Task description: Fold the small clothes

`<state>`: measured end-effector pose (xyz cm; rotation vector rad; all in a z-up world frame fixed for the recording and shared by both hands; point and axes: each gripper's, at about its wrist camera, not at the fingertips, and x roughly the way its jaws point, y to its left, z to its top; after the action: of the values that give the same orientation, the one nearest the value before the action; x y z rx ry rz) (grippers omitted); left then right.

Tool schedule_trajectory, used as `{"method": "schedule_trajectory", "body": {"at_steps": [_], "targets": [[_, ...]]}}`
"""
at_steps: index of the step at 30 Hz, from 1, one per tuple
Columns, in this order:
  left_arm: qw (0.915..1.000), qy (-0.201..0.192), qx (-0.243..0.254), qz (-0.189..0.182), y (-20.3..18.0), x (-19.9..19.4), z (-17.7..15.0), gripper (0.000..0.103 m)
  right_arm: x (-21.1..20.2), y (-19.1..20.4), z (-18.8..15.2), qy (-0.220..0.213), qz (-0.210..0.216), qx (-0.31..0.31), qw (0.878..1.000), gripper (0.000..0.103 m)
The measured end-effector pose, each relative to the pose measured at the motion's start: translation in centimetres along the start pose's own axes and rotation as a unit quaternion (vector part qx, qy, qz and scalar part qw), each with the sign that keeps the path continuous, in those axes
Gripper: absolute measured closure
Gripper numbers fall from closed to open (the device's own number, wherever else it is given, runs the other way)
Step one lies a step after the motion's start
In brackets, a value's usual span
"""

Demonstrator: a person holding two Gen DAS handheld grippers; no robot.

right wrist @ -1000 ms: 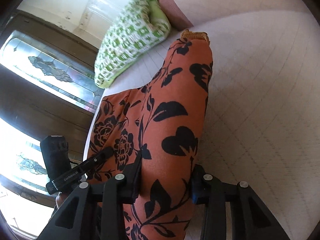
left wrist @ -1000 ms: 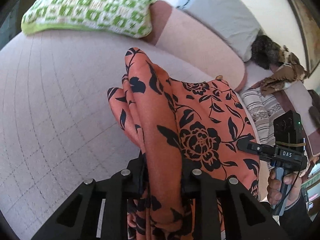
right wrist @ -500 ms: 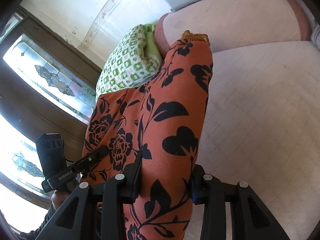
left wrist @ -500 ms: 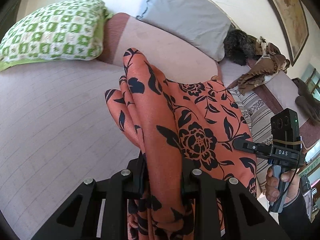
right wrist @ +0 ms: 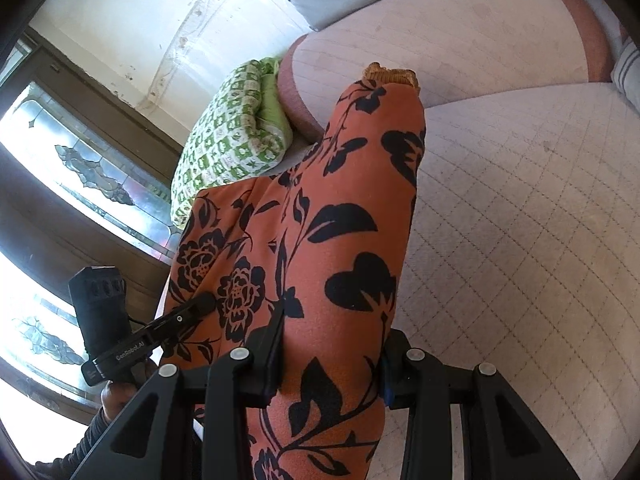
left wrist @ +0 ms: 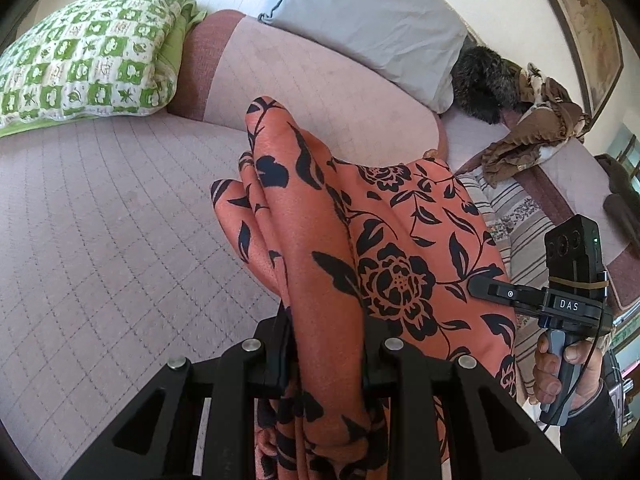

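An orange garment with a black flower print hangs stretched between both grippers above the quilted lilac cushion. My left gripper is shut on a bunched fold of it. At the right of the left wrist view, a hand holds the right gripper, whose fingers reach into the cloth's far edge. In the right wrist view my right gripper is shut on a broad fold of the same garment, and a yellow trim shows at its top end. The left gripper grips the cloth at lower left.
A green checked pillow and a grey pillow lean on the padded backrest. A dark furry thing, brown crumpled cloth and striped fabric lie to the right. A patterned glass window stands behind the left hand.
Both hands have carried the garment along over the cushion and slightly up; the backrest and pillows have come further into view. Both grips on the cloth are unchanged.
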<state>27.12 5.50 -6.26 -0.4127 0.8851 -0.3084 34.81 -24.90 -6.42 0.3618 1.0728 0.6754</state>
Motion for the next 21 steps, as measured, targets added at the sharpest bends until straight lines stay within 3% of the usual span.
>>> {"method": "schedule_trajectory", "body": {"at_steps": [12, 18, 21], "targets": [[0.9996, 0.022, -0.017, 0.001, 1.8, 4.4, -0.5, 0.077, 3.4, -2.9, 0.4, 0.021, -0.002, 0.028, 0.999, 0.064], [0.9976, 0.061, -0.032, 0.006, 2.8, 7.3, -1.8, 0.076, 5.2, -5.4, -0.9, 0.038, -0.007, 0.052, 0.998, 0.064], [0.9961, 0.078, -0.037, 0.018, 3.4, 8.0, -2.3, 0.07, 6.1, -6.4, -1.6, 0.054, -0.019, 0.065, 0.996, 0.059]]}}
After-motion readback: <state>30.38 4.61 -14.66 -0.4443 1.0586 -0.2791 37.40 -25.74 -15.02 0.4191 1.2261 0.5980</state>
